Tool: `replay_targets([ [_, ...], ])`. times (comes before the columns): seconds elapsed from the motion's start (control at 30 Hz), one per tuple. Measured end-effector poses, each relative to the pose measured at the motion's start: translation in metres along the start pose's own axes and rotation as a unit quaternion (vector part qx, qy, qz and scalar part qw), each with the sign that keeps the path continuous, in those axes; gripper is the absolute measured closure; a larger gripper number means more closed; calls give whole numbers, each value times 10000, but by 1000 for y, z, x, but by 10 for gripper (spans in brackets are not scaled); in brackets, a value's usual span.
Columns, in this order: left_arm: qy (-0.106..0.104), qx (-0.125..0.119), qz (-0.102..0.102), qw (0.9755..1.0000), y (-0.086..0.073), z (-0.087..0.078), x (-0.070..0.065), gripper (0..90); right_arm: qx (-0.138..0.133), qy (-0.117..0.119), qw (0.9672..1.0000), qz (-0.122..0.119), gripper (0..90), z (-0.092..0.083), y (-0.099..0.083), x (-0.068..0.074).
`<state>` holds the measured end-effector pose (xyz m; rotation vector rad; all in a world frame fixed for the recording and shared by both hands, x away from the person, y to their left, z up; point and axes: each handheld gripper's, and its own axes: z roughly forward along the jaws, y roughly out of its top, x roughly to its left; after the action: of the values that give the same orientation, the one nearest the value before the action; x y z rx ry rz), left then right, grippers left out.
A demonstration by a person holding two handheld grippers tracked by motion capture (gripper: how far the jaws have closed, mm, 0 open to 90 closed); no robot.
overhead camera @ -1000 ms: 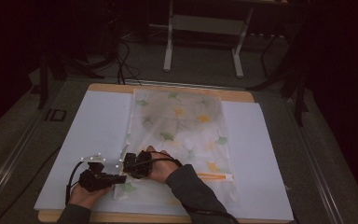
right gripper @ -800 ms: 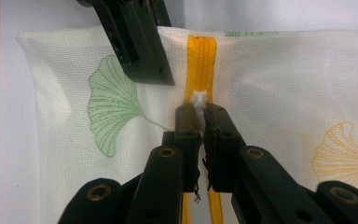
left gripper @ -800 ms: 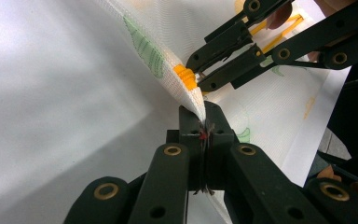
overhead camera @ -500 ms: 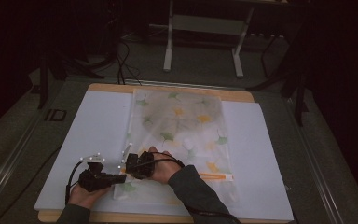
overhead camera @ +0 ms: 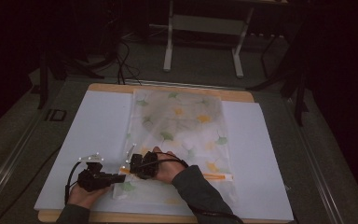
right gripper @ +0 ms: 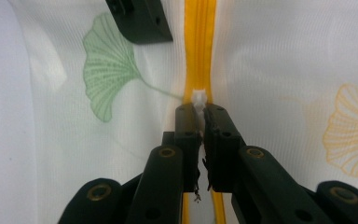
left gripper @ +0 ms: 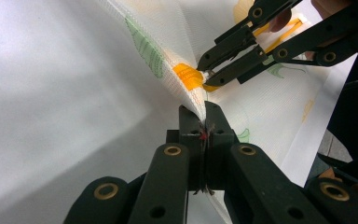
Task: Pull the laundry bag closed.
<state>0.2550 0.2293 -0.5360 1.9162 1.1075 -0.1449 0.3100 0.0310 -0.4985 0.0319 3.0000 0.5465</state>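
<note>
I am looking down on a white mesh laundry bag (overhead camera: 179,126) printed with green and yellow leaves, lying flat on a white sheet (overhead camera: 98,135) over the table. Its orange zipper (right gripper: 199,51) is running along the bag's near end. My left gripper (left gripper: 200,122) is clamping fully closed on the bag's mesh edge just beside the zipper's end — my right gripper (right gripper: 200,112) is pinching closed on the small white zipper pull (right gripper: 199,98), close beside the left one.
</note>
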Motion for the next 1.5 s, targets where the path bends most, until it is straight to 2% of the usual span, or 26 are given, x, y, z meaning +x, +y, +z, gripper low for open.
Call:
replay_targets([
  [0.33,7,2,5,10000,0,0,0,890,75,-38,9999,55,848,0,-13,-1],
  [0.77,6,-12,34,10000,0,0,0,890,1,-73,10000,36,847,-5,-17,3],
  [0.87,-3,-35,14,10000,0,-1,0,890,85,-106,9999,44,847,-3,-20,3],
  [1.5,6,-65,6,10000,-1,-3,1,890,147,-240,9996,82,847,-13,-40,4],
])
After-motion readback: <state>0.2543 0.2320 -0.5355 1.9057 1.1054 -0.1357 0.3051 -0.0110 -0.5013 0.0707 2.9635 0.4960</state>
